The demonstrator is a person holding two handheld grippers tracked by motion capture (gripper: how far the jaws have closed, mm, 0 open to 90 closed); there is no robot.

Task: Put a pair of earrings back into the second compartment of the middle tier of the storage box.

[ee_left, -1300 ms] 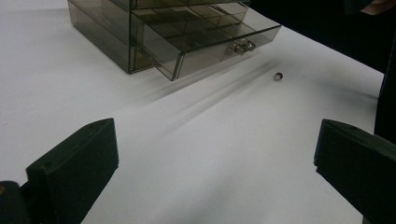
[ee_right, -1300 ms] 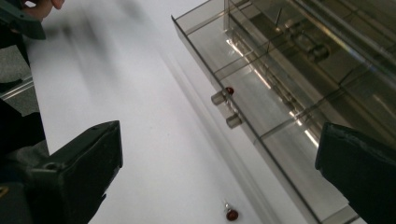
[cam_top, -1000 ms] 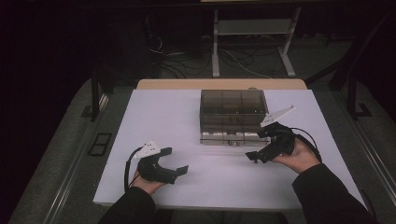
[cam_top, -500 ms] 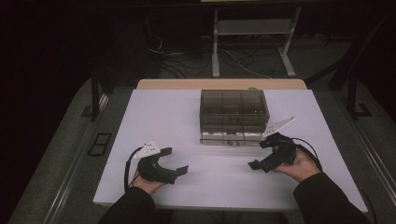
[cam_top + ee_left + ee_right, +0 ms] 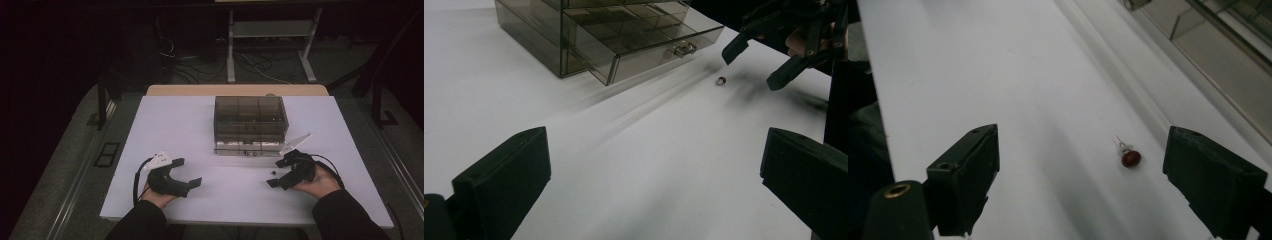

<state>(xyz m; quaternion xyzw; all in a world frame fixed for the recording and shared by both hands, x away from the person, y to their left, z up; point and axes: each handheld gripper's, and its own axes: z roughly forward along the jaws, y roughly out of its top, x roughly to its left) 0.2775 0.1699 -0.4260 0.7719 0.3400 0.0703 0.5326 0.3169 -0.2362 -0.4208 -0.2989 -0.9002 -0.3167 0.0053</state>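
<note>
left tool (image 5: 192,176): resting low on bench (image 5: 165,125) at near-left, jaws spread wide, nothing held; well apart from everything else.
drawer box (image 5: 250,125): smoky clear plastic, mid-bench toward far edge; bottom drawer (image 5: 659,47) pulled partly out toward person, small metal handle on front.
small part (image 5: 1130,158): tiny dark-red bead with thin wire leads, lying loose on bench just in front of drawer, near right tool.
part axis: leads point away from right tool, toward the box; bead end nearer.
right tool (image 5: 274,173): near-right of bench, jaws gaping, empty; part lies ahead between jaw lines, closer to one jaw, not touching either.
nearer hand: right, by far.
likely next: probably straight-ahead reach and pinch on bead; tiny and round, may skid.
</note>
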